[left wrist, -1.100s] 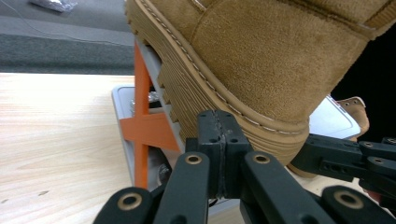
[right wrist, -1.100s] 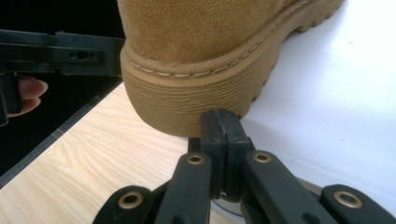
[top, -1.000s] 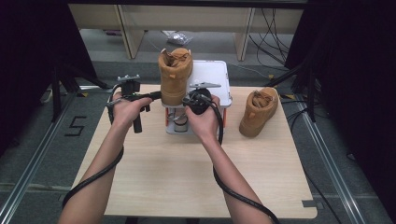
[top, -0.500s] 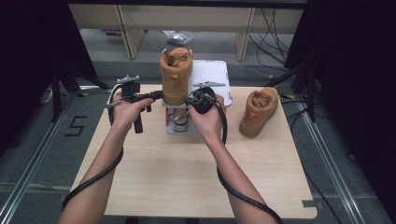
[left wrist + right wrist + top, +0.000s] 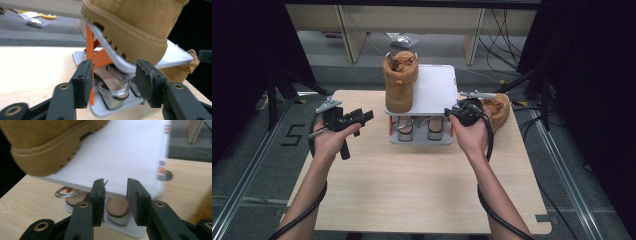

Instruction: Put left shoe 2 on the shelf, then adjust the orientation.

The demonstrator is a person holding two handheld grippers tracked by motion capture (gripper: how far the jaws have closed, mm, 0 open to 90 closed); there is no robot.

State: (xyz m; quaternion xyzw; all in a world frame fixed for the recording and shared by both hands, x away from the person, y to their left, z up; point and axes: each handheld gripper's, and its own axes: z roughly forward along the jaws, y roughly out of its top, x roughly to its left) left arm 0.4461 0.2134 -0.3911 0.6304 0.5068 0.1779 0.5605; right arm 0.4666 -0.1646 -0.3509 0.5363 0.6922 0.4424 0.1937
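A tan boot [image 5: 400,82] stands upright on the left half of a white two-level rack's top shelf [image 5: 437,90]. A second tan boot [image 5: 501,106] lies on the table to the right of the rack. My left gripper [image 5: 364,116] hovers left of the rack, its jaws just opened and nothing between them. In the left gripper view this gripper [image 5: 113,75] faces the boot's heel [image 5: 140,22]. My right gripper [image 5: 460,111] is at the rack's right front corner, its jaws just opened too. In the right gripper view this gripper [image 5: 115,192] points at the shelf edge [image 5: 120,152] without touching it.
An orange bracket [image 5: 96,55] holds up the shelf. Brown-soled items [image 5: 420,128] sit on the rack's lower level. The wooden table [image 5: 412,190] has bare room in front of the rack. Cables [image 5: 492,210] trail from both grippers along the forearms.
Both grippers were at the boot on the rack and have let go of it. The left hand has moved left and down, the right hand right. Both pairs of jaws have opened.
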